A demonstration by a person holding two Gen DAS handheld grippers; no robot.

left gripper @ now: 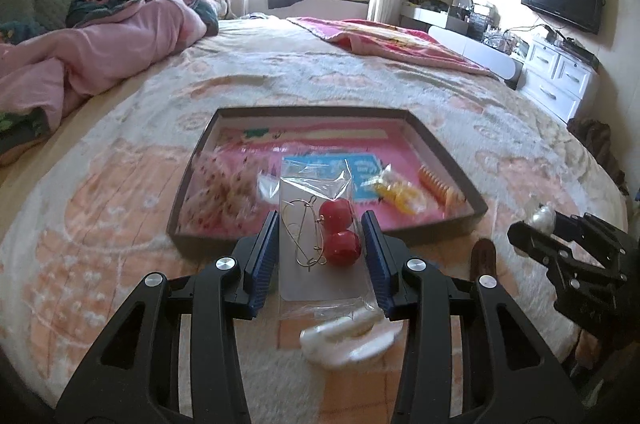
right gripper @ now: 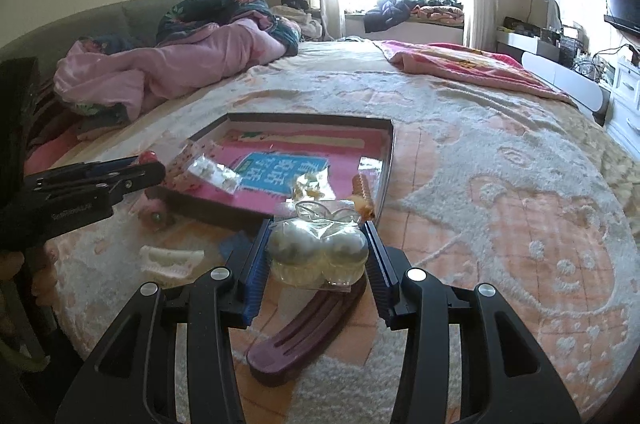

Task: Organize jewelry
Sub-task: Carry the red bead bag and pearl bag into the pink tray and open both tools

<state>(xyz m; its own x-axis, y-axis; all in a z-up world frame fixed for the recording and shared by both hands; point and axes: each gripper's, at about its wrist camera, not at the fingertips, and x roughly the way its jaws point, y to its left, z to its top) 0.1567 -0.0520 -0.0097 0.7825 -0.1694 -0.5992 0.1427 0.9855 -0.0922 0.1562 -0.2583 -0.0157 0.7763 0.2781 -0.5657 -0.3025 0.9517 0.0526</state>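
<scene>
Both tongs carry packets toward the tray point(left gripper: 440, 159) at twelve o'clock on the bed point(left gripper: 400, 91): left tongs point(left gripper: 320, 248) clamp the red earring packet point(left gripper: 320, 224), right tongs point(right gripper: 316, 256) pinch the pearl earring packet point(right gripper: 318, 248), ready for dropping in.

Left gripper point(left gripper: 322, 250) clamps red-ball earring packet point(left gripper: 320, 244) before tray point(left gripper: 452, 159).

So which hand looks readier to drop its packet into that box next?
Probably the left gripper: its packet of red bead earrings sits right at the tray's near wall. The right gripper, holding the pearl earring packet, looks a bit further back, off the corner.
</scene>
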